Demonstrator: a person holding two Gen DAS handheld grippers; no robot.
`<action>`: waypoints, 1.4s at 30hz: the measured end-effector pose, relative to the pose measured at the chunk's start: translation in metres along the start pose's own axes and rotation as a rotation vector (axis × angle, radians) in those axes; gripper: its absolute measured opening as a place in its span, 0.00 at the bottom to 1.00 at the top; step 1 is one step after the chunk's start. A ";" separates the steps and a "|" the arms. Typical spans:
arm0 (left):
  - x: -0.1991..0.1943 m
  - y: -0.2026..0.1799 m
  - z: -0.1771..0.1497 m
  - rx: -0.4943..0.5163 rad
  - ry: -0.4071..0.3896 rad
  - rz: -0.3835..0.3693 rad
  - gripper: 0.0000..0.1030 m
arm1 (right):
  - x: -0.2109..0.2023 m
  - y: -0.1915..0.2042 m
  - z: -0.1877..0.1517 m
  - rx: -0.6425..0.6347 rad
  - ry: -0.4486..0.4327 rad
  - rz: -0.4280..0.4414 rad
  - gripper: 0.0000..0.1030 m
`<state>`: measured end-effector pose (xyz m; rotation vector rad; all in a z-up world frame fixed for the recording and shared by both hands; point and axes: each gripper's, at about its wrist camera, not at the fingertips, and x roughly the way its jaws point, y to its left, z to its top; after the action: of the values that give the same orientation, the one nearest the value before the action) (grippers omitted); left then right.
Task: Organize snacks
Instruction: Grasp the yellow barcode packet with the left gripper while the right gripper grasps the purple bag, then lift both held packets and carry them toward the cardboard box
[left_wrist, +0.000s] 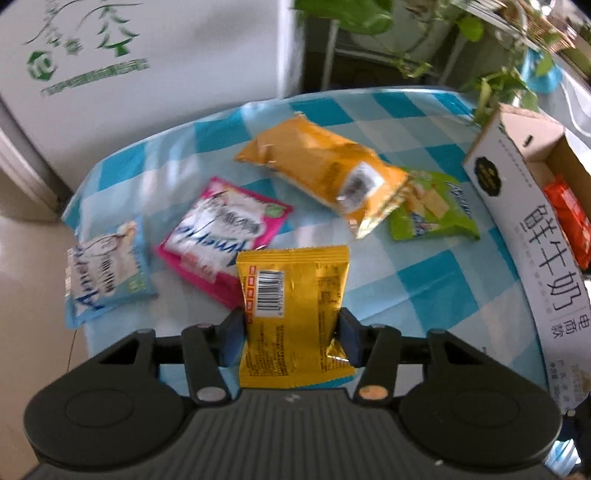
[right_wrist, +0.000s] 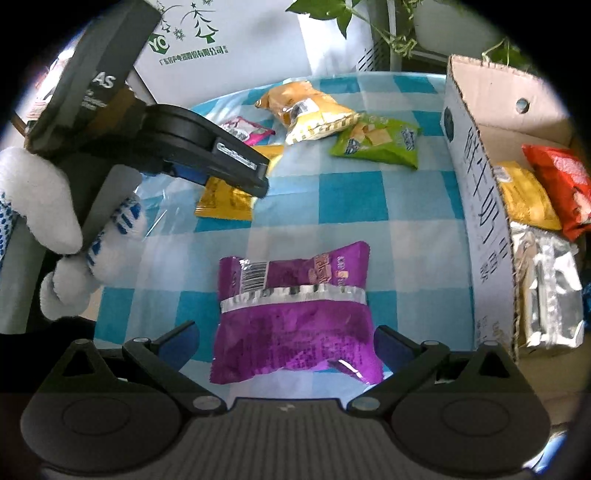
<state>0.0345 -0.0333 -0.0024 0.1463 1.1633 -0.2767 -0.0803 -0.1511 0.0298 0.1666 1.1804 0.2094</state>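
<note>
Right wrist view alone shows the right claw (right_wrist: 286, 343) open around a purple packet (right_wrist: 295, 317); left claw (left_wrist: 291, 332) grips a yellow packet (left_wrist: 293, 295).

Yellow packet (left_wrist: 293, 291): glossy foil, creased.
Purple packet (right_wrist: 295, 317): shiny plastic film.
Box (right_wrist: 480, 206): matt corrugated cardboard.
Tablecloth (right_wrist: 332, 206): smooth checked sheet.

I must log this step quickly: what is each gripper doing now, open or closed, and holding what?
Left gripper: closed on the yellow snack packet.
Right gripper: open, the purple snack packet lies between its fingers, not pinched.
</note>
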 end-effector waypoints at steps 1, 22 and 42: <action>-0.002 0.005 -0.001 -0.012 -0.002 0.004 0.50 | 0.001 0.001 0.000 0.003 0.005 0.001 1.00; -0.044 0.036 -0.054 -0.176 -0.080 -0.024 0.50 | -0.001 0.007 0.008 -0.070 -0.096 -0.014 0.98; -0.056 0.035 -0.080 -0.236 -0.115 -0.019 0.50 | 0.016 0.024 -0.018 -0.138 -0.110 -0.131 0.81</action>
<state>-0.0467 0.0281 0.0172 -0.0870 1.0751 -0.1610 -0.0925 -0.1235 0.0146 -0.0198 1.0599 0.1640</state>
